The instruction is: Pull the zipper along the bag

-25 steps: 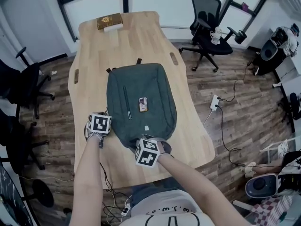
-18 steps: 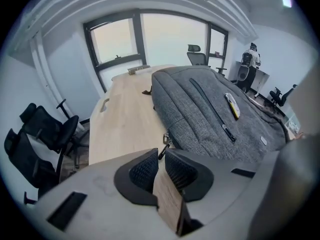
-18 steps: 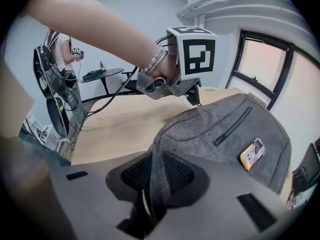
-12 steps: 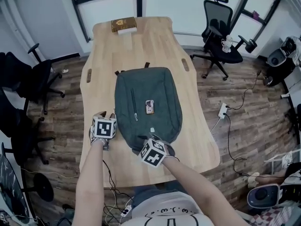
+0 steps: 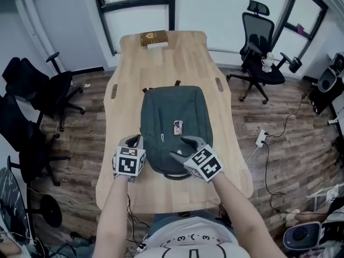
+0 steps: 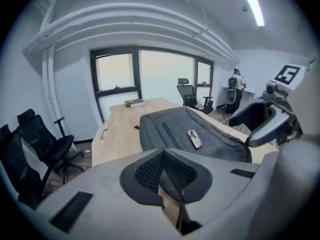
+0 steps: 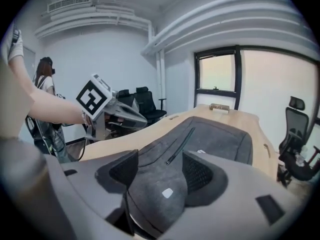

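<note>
Bag (image 5: 174, 112) lies flat on the counter (image 5: 161, 52), ahead of both tools. Left tool (image 5: 134, 140), just beside the bag's left edge, has just closed, its jaws together on nothing. Right tool (image 5: 180, 147) has just been opening. The bag's near end shows between its wide jaws, unpressed.

A light wooden table (image 5: 161, 63) with rounded corners carries a dark grey backpack (image 5: 188, 106). It lies flat along the table's middle, one end close to the near edge. At the middle of the far edge lies a small brown thing, perhaps a box (image 5: 153, 37). Oblong slots (image 5: 114, 91) pierce the top by the left and right edges.
</note>
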`<state>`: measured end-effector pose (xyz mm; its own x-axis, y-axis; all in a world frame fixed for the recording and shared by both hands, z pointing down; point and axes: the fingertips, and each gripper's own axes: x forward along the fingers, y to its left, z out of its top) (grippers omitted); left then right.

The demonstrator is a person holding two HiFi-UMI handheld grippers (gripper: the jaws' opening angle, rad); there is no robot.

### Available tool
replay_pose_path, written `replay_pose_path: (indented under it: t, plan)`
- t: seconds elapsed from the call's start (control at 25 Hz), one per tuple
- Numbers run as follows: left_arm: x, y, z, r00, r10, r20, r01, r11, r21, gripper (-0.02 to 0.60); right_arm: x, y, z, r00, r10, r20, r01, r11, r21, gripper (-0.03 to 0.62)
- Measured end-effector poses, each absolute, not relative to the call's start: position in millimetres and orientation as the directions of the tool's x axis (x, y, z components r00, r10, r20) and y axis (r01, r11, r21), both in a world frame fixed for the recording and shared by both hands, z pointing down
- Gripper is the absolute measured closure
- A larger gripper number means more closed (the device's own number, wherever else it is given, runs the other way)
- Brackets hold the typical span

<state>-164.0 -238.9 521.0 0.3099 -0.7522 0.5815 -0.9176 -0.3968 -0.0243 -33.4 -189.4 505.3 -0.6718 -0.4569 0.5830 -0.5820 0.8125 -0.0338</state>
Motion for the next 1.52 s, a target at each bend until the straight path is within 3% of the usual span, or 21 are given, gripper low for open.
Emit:
replay_pose_path:
  t: [0.2, 0.24, 0.28, 0.44, 0.68, 0.84, 1.28, 1.52]
  plan:
    - [-157, -230, 474, 0.307, -0.837, 0.452, -0.935, -0.353, -0.019, 0.566, 2, -199, 456, -0.672, -0.545, 0.501, -0.617, 0.786, 0.028, 0.292]
    - [-156, -228, 465, 0.303, -0.851, 0.428, -0.940, -0.341, -0.013, 0.565, 7, -199, 445, -0.666, -0.565, 0.487, -0.616, 0.785, 0.068, 0.382]
    - [-154, -226, 457, 0.300, -0.864, 0.403, -0.943, -0.331, -0.008, 0.565, 12, -197, 434, -0.659, -0.584, 0.474, -0.611, 0.783, 0.114, 0.541]
    - [-149, -218, 424, 0.291, -0.910, 0.297, -0.953, -0.301, 0.011, 0.565, 28, -194, 390, -0.628, -0.668, 0.400, -0.631, 0.737, 0.242, 0.543]
    - [-145, -206, 375, 0.276, -0.951, 0.136, -0.961, -0.277, 0.013, 0.565, 55, -197, 328, -0.600, -0.788, 0.139, -0.777, 0.615, 0.132, 0.542]
    - [-143, -202, 343, 0.283, -0.959, 0.029, -0.959, -0.283, -0.010, 0.565, 64, -199, 306, -0.555, -0.831, 0.045, -0.818, 0.555, 0.154, 0.542]
    - [-130, -200, 278, 0.277, -0.951, -0.141, -0.959, -0.263, -0.109, 0.565, 88, -194, 269, -0.494, -0.867, -0.062, -0.857, 0.474, 0.202, 0.542]
    - [-122, -195, 276, 0.277, -0.947, -0.160, -0.956, -0.255, -0.146, 0.565, 91, -191, 264, -0.478, -0.875, -0.076, -0.867, 0.456, 0.202, 0.542]
